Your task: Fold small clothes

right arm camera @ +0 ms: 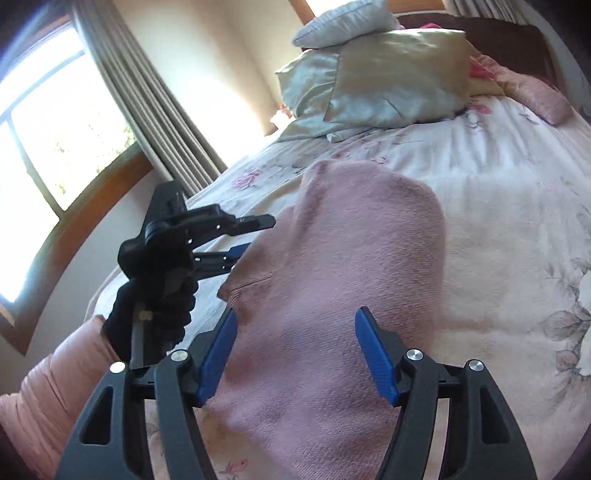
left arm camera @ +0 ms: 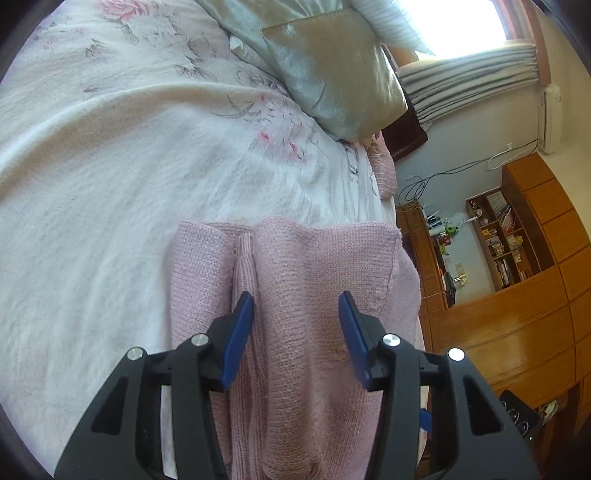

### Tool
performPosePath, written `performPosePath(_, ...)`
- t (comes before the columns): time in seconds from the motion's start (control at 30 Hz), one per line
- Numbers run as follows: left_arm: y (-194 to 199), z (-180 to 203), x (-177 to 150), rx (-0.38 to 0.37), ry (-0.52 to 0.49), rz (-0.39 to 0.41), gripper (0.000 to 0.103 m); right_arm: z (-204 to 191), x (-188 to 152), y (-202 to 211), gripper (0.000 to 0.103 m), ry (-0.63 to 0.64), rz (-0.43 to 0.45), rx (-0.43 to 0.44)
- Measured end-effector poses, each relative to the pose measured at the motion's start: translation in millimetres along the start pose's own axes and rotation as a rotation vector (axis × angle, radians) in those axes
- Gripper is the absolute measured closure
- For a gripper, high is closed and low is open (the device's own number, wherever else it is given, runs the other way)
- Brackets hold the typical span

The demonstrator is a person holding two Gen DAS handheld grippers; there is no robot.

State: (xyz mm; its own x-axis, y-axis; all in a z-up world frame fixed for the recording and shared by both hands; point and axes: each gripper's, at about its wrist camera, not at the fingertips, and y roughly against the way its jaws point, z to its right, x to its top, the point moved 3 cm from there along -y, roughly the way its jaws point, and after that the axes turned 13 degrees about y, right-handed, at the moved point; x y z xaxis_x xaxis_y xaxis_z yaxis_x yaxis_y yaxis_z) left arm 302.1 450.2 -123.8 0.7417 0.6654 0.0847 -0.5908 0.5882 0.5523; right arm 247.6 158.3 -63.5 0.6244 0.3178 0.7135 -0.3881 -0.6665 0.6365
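Sweater (left arm camera: 295, 280) folded on bed (left arm camera: 110, 166)

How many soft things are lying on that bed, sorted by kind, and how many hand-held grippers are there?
Pink knitted sweater: 1
Satin pillows: 2, gold and pale green
Small white cushion: 1
Pink bolster at the bed's far edge: 1
Hand-held grippers: 2, left hand-held gripper, right hand-held gripper, both open
Total: 7

The pink sweater (left arm camera: 295, 280) is a coarse, matt knit; the bedspread (left arm camera: 110, 155) soft printed cloth; the cushion (left arm camera: 332, 74) glossy satin; the cabinet (left arm camera: 517, 325) polished wood.
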Motion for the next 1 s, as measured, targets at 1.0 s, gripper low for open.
performPosePath(1.0, 93.1, -7.4, -136.9, 0.162, -0.179, 0.061, 0.07, 5.4, -65.6, 29.2, 0.025, -0.045, -0.029, -0.128)
